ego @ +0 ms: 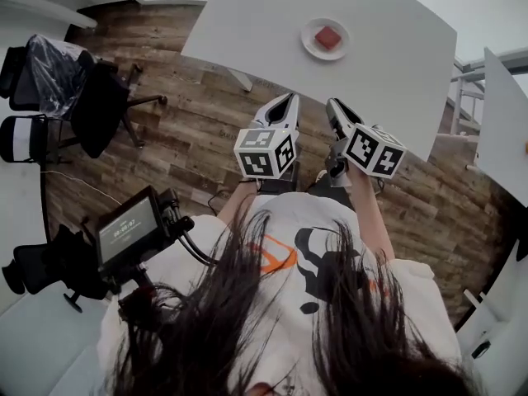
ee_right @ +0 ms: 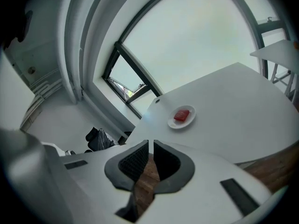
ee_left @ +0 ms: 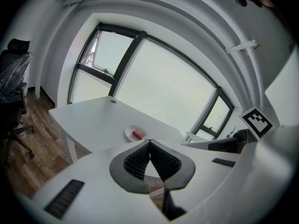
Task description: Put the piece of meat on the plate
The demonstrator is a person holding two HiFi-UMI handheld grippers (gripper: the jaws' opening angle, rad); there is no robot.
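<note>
2 grippers (ego: 290, 97) (ego: 332, 102) empty; meat pc (ego: 327, 37) on plate (ego: 312, 48), well beyond fingers (ego: 283, 111).

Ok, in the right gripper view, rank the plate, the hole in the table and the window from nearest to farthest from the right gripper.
1. Plate, middle of the table, meat on it.
2. Hole, far corner.
3. Window, behind everything.

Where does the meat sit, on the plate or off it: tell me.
On the plate. The red piece of meat lies inside the rim of the white plate on the table, as all three views show.
</note>
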